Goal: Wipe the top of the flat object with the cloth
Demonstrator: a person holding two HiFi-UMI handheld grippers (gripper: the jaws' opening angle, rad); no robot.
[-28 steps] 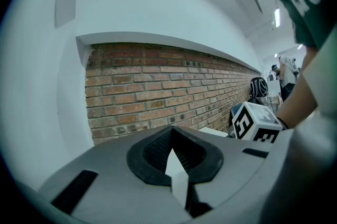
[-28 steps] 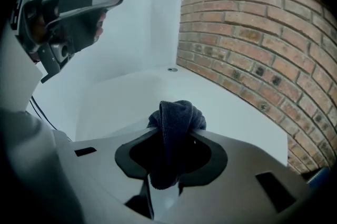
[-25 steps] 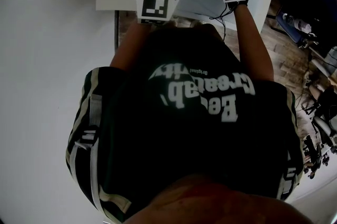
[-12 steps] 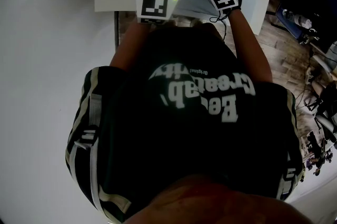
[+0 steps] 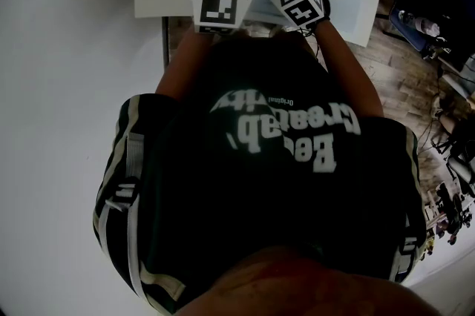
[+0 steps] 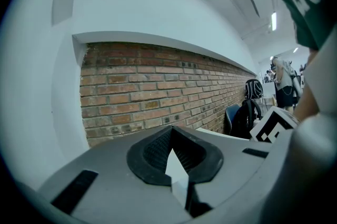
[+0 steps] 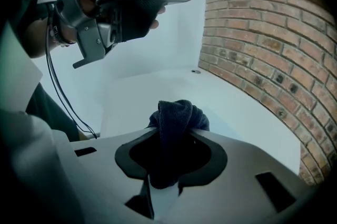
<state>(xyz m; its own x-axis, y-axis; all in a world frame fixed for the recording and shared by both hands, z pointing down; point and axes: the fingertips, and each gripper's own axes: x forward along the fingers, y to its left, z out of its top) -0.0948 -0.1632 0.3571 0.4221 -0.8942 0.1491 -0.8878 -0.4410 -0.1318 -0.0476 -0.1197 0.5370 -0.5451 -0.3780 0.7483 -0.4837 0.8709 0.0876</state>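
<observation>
Dark-blue cloth (image 7: 178,115) pinched by our right gripper (image 7: 164,186) at white panel (image 7: 237,112); left gripper (image 6: 176,168) pressed together, empty; we judge wiping underway, unfinished.

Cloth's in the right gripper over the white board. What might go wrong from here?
1. The cloth is wadded in the right gripper; it may slip out, or the gripper may scrape the flat white object.
2. The left gripper is shut on nothing and off the object, so the object might slide.
3. The grippers sit close together; a sweep may knock them.
</observation>
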